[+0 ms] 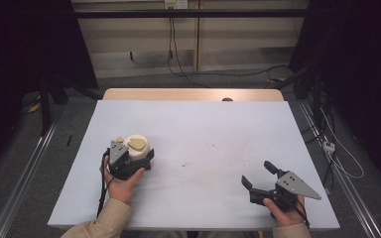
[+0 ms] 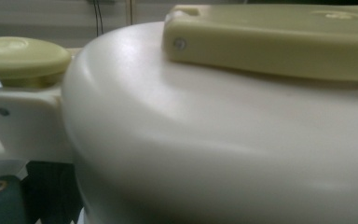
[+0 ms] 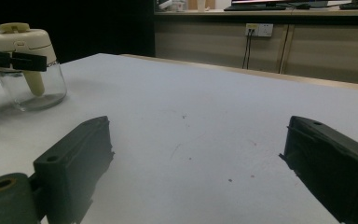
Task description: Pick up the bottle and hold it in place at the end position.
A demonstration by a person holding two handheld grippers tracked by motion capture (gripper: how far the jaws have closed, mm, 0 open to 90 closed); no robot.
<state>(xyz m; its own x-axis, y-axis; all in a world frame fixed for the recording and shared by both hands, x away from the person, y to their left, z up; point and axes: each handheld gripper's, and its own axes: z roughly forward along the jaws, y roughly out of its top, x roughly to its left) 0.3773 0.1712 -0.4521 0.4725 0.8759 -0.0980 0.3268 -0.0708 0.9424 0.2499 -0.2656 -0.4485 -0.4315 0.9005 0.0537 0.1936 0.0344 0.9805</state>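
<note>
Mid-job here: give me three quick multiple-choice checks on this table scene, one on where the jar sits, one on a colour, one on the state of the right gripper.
1. Where does the jar stand on the table?
A. at the near left, by the left gripper
B. at the far right corner
C. in front of the right gripper's jaws

2. What colour is the jar's lid?
A. red
B. cream
C. black

3. How is the right gripper?
A. shut on the jar
B. shut on nothing
C. open, holding nothing

Answers:
1. A: in the high view the jar stands at the left gripper, left of the table middle.
2. B: the lid is cream above the clear glass.
3. C: the right gripper has its jaws wide apart with bare table between them.
</note>
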